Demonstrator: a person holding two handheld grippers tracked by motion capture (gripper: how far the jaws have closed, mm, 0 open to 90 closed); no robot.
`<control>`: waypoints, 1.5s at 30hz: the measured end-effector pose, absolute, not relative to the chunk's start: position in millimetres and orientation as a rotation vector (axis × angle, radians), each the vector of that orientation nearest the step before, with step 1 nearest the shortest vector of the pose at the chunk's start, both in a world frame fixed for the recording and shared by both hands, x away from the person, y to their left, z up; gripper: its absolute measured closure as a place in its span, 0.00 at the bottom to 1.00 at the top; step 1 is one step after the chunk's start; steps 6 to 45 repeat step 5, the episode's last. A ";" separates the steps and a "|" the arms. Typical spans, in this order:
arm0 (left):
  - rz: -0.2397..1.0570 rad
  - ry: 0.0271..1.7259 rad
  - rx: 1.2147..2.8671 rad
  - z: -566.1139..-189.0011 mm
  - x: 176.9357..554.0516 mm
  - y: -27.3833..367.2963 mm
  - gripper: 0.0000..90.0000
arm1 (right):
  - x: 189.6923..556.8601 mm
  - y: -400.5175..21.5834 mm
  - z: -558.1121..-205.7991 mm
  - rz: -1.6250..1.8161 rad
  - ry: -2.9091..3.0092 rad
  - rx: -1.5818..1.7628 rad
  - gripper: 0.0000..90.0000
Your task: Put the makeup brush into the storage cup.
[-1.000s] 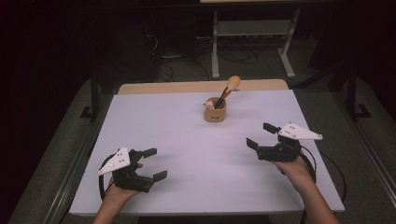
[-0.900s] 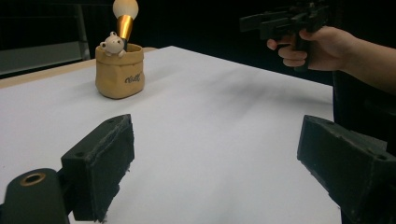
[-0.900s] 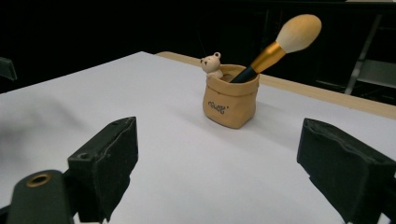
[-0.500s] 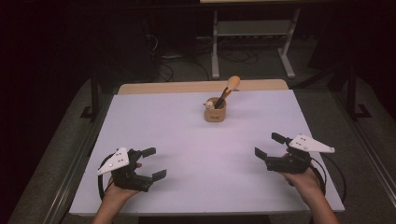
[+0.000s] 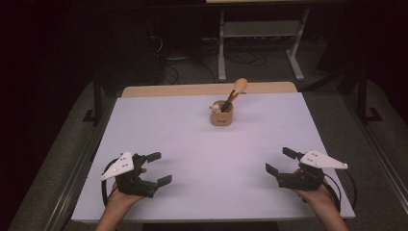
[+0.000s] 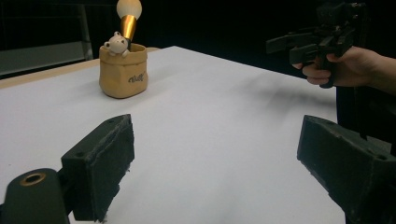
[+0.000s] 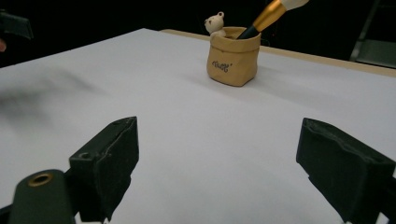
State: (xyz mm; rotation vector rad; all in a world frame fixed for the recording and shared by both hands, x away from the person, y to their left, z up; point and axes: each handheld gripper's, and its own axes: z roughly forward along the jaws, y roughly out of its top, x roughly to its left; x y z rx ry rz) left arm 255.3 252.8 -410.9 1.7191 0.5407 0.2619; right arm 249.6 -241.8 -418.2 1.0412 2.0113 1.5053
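A small tan pouch-shaped pot [image 5: 222, 114] [image 6: 123, 71] [image 7: 233, 57] stands at the back middle of the white table top [image 5: 202, 149]. A brush [image 5: 235, 92] with a gold ferrule and pale head leans out of it, and a tiny bear figure [image 7: 215, 22] sits on its rim. My left gripper [image 5: 159, 168] [image 6: 212, 165] rests near the front left edge, open, nothing between its jaws. My right gripper [image 5: 280, 161] [image 7: 219, 168] is low over the front right of the table, open and empty. The right gripper also shows far off in the left gripper view [image 6: 299, 46].
A wooden strip [image 5: 207, 89] runs along the table's far edge. Beyond it stands a metal rack [image 5: 260, 33] on a dark floor with cables. Metal frame rails [image 5: 72, 178] flank the table on both sides.
My right gripper has moved back toward the front right edge and lower, still open. The left gripper has stayed where it was.
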 end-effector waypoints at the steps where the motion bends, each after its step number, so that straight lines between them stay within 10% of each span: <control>1: 0.262 0.541 1.719 -410.9 255.3 252.8 0.12 | 249.6 -241.8 -418.2 1.505 2.011 1.041 0.14; 45: 0.263 0.543 1.730 -412.0 256.6 252.9 0.12 | 250.7 -241.2 -419.7 1.496 2.024 1.040 0.14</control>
